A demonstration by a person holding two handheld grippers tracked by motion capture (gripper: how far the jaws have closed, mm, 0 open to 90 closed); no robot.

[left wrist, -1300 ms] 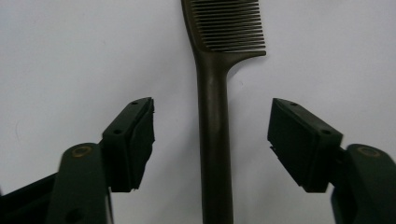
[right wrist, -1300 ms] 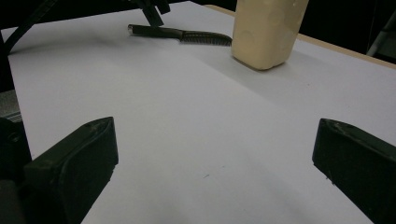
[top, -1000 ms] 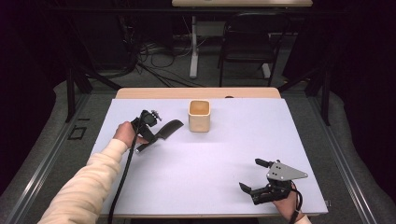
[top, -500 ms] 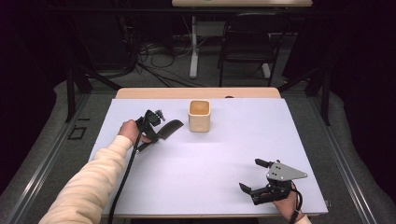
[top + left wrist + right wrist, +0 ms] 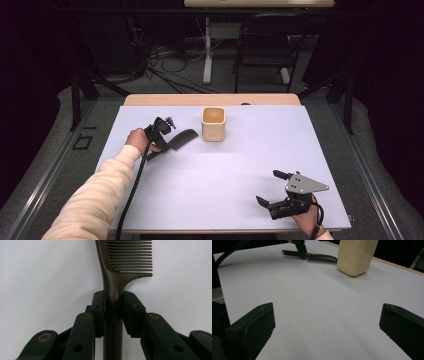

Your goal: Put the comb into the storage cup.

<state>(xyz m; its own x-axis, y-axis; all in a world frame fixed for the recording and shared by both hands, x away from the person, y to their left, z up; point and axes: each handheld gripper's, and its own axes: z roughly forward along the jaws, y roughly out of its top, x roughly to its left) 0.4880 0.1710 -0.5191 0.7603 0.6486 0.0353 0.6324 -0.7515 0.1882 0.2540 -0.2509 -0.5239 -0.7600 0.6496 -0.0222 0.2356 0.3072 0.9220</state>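
- Compared to a second ago, the left gripper (image 5: 167,141) has nudged the comb (image 5: 181,138) a little farther from the person; the toothed end now sits slightly closer to the cup. The right side hasn't budged at all.
- Container-wise there's just one: a pale beige square cup (image 5: 213,124) standing upright on the far middle of the white table (image 5: 225,170). From above the inside looks tan; I can't tell whether anything is in it.
- The comb is not in the cup. It's just left of it, close but with a gap, and looks to be lying low on the table.
- The left gripper's jaws are clamped narrow on the comb's handle, one pad on each side, right below where the teeth start. The left gripper view shows this really clearly: comb (image 5: 117,277) pinched dead centre, teeth pointing off to the right of that view.
- The right gripper (image 5: 272,187) is parked at the near right corner of the table, jaws spread wide, holding nothing, well apart from the cup and comb.
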